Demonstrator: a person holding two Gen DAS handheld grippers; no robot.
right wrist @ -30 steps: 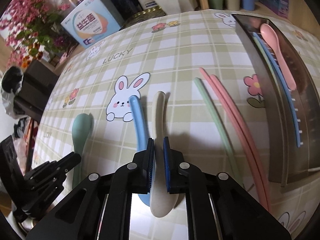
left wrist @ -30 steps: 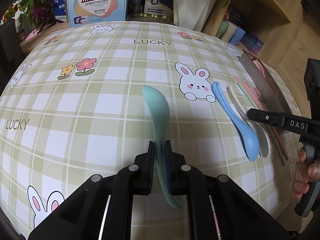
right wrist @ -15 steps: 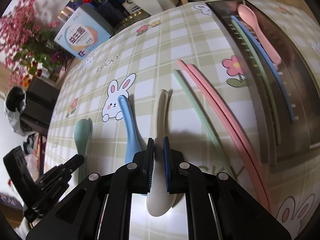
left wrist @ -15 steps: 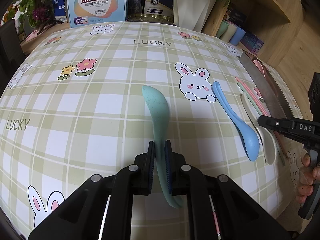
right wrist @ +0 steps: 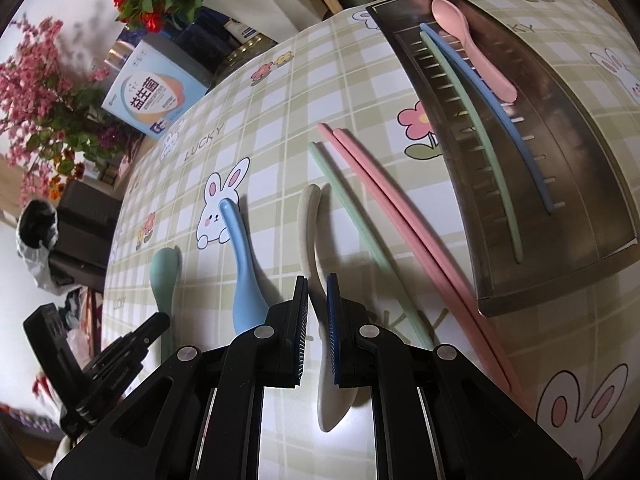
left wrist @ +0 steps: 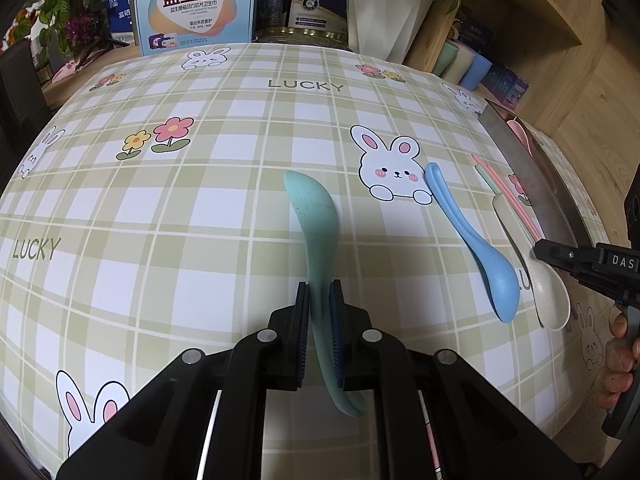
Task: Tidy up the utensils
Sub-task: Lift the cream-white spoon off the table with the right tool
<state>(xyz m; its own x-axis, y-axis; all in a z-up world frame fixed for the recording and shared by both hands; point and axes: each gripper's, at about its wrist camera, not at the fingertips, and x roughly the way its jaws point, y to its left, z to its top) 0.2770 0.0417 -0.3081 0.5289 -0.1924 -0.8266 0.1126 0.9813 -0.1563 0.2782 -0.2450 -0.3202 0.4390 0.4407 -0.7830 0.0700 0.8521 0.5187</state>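
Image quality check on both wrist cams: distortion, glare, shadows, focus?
Left wrist: strong fisheye bowing of the tablecloth grid, sharp focus, soft shadow right of the green spoon. Right wrist: same bowing, horizon tilted, dull reflections on the metal tray, distinct shadows beside the blue spoon and cream spoon, dark vignette corners.

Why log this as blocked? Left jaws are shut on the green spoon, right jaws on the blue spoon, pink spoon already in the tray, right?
One slip: the right gripper is shut on the cream spoon, not the blue spoon, which lies free beside it in the right wrist view. The left gripper does grip the green spoon, and the pink spoon is in the tray.
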